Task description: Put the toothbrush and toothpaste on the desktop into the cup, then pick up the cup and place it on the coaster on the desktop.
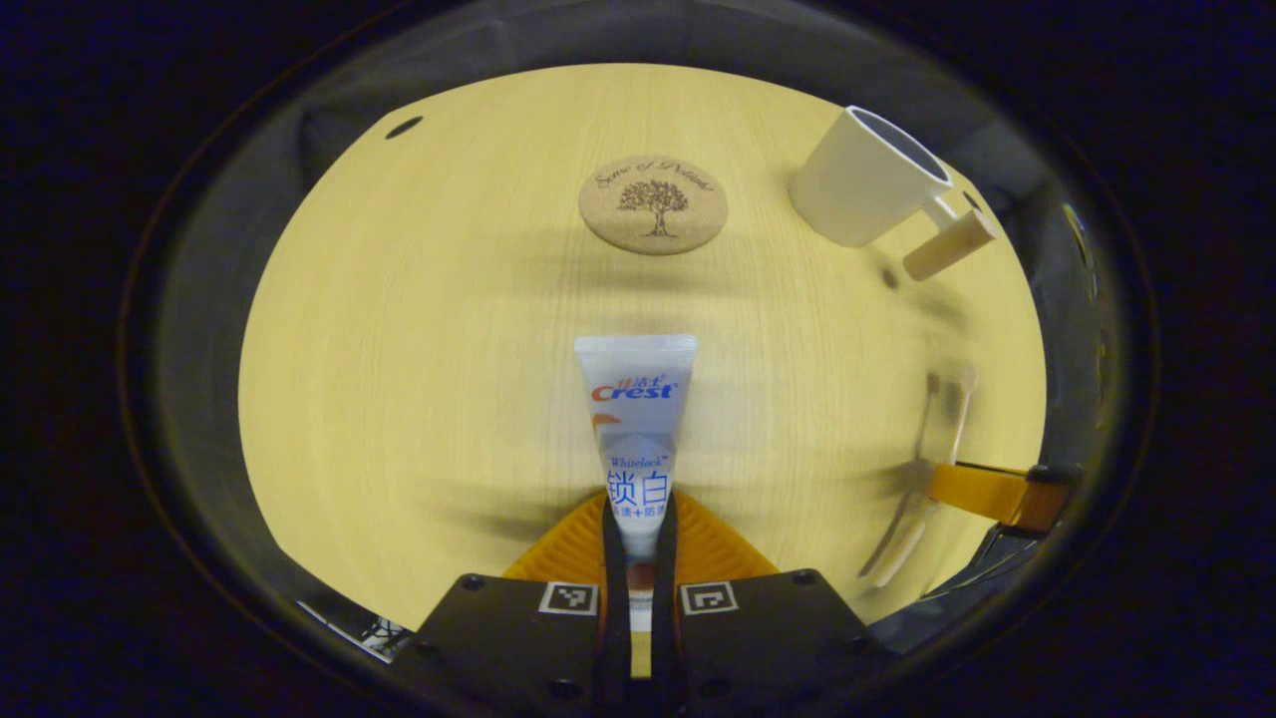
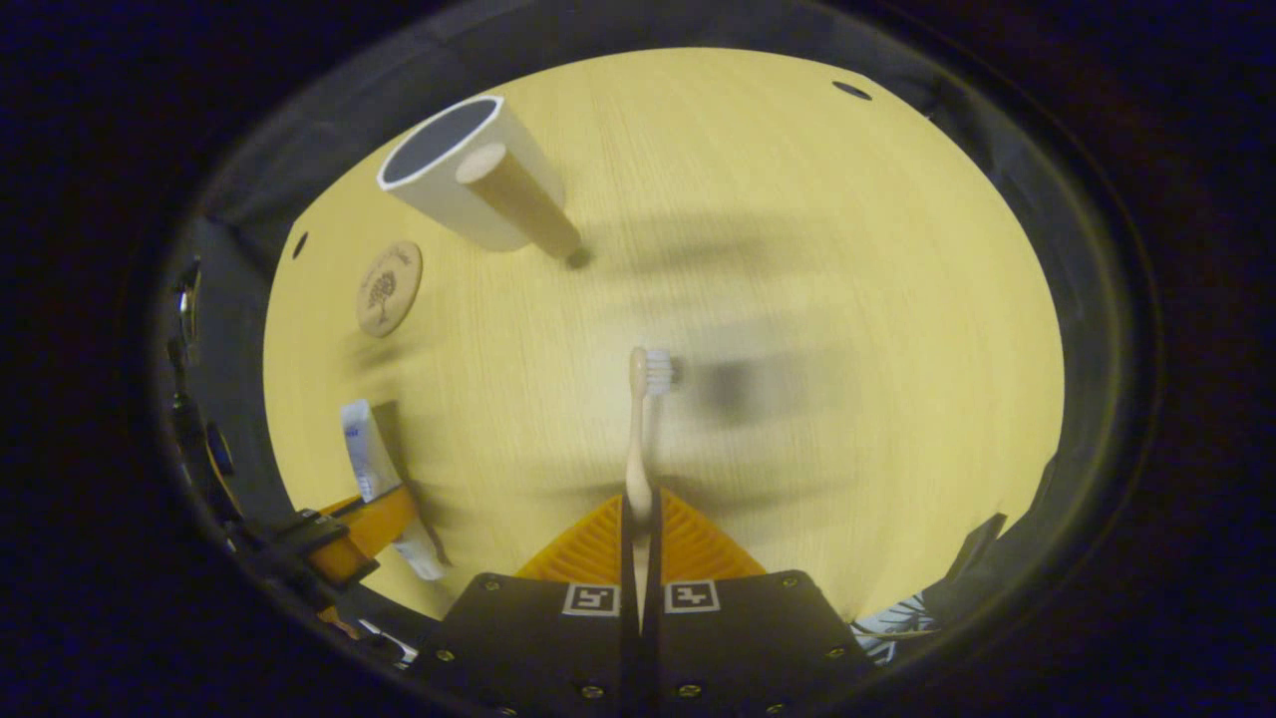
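In the left gripper view, the left gripper (image 1: 638, 558) is clamped on the toothpaste (image 1: 638, 419), near the coaster (image 1: 653, 204), left of the cup (image 1: 865, 178).

In the right gripper view, the right gripper (image 2: 638, 548) pinches the toothbrush (image 2: 640, 429) below the cup (image 2: 469, 175). Loading is underway; next each likely needs lowering into the cup's mouth.

Left gripper view: coaster (image 1: 653, 204) behind toothpaste (image 1: 636, 419); cup (image 1: 867, 179) right of coaster; all on desktop (image 1: 419, 349).
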`<state>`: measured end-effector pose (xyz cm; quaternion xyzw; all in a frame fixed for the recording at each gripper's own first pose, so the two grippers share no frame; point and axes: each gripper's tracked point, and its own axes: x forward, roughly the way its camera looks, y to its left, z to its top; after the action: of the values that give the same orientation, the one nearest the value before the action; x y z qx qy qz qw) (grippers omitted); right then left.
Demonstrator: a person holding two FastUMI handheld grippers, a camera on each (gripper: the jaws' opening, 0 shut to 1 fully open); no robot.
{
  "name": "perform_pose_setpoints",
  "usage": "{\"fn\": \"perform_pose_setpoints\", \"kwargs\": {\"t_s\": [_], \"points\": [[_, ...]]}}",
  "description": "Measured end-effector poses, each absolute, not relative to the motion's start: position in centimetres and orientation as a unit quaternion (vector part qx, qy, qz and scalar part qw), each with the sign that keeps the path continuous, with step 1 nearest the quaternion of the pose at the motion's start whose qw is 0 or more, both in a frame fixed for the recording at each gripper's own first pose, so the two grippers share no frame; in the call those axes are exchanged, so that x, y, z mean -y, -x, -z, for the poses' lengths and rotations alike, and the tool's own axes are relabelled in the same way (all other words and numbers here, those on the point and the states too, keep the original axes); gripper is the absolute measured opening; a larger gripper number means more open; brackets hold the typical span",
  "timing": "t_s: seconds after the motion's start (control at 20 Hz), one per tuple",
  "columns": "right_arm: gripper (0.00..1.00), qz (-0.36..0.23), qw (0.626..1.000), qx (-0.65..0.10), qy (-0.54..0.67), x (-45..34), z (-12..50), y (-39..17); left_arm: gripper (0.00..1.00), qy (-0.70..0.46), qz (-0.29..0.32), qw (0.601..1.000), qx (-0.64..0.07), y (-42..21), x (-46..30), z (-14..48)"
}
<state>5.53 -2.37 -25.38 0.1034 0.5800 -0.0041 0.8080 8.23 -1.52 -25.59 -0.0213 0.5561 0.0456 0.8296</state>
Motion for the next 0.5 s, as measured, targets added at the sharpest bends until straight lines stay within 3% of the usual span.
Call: {"fn": "perform_pose_setpoints", "kwargs": {"t_s": [0.5], "points": [[0.02,-0.034,0.881,-0.445,-0.155,2.6,12.8,-10.9,0.16,0.037,-0.021,0.881,-0.471,-10.7,2.8,18.1]]}}
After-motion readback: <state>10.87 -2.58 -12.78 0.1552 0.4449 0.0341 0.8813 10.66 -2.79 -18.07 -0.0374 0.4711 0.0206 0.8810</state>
